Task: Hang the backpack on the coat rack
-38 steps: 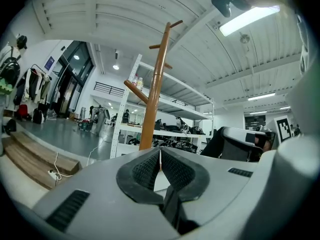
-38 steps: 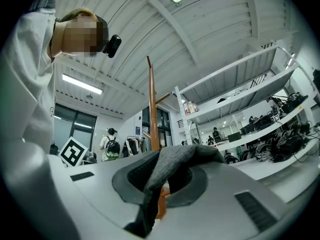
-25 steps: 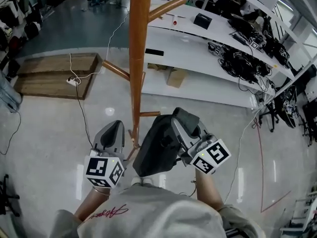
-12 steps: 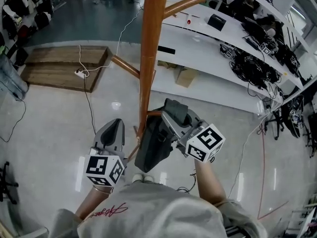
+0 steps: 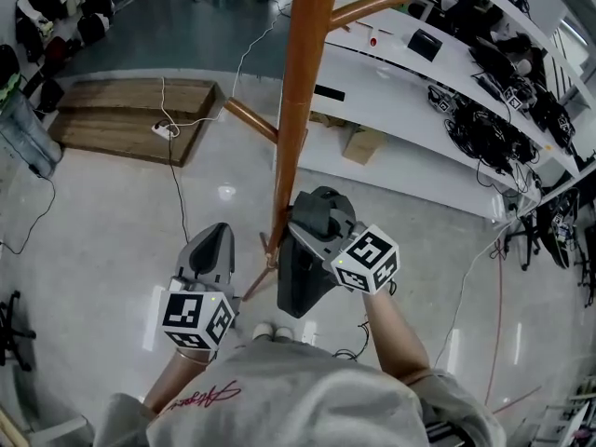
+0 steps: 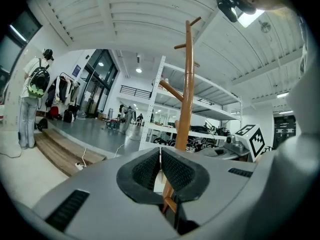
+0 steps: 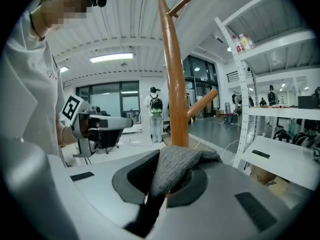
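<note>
The right gripper is clenched on the grey woven top loop of the backpack. The slim black bag hangs straight below it. The left gripper, off to its left, has its jaws pressed together, empty. Just ahead of both stands the wooden coat rack.

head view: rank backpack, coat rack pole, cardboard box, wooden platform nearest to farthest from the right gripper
1. backpack, held by the right gripper
2. coat rack pole, just to its left
3. cardboard box, farther ahead
4. wooden platform, far upper left
</note>
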The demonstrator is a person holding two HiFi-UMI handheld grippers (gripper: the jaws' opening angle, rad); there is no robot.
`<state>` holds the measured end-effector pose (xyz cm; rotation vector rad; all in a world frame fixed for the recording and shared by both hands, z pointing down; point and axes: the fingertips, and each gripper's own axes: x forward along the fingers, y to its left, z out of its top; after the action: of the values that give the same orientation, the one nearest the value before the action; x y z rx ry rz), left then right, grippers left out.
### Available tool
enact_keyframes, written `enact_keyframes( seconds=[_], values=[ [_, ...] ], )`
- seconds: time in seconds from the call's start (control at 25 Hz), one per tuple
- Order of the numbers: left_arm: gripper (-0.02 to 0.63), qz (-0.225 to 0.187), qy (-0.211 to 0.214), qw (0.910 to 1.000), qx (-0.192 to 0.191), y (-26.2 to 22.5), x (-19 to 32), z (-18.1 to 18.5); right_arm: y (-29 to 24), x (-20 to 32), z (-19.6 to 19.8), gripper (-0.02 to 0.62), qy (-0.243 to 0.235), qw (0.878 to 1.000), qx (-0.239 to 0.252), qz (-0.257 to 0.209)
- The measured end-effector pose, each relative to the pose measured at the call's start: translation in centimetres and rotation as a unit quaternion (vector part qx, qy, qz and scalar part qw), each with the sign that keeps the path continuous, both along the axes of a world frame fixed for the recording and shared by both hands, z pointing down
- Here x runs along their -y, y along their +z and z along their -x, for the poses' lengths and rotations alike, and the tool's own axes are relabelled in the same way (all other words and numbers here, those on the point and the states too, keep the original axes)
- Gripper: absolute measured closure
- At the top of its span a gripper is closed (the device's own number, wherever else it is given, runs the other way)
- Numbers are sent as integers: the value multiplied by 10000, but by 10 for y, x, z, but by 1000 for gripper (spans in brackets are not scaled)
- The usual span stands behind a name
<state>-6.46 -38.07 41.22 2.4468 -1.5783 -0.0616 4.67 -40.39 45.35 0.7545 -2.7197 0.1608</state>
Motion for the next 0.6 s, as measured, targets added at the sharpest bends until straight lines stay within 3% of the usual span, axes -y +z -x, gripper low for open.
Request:
enact_keyframes(
  seconds=[0.32, 0.44, 0.6],
  values=[
    [586, 53, -81, 10000, 0, 6, -4, 12, 52, -2, 5, 560, -188, 9972, -531, 484],
    [586, 96, -10, 10000, 3, 8, -4, 10, 65, -1, 2, 560, -132, 9952, -111, 967],
    [586, 138, 139, 9998, 4, 8, -3, 4, 67, 8, -8, 558, 512, 9944, 316, 869]
  ],
)
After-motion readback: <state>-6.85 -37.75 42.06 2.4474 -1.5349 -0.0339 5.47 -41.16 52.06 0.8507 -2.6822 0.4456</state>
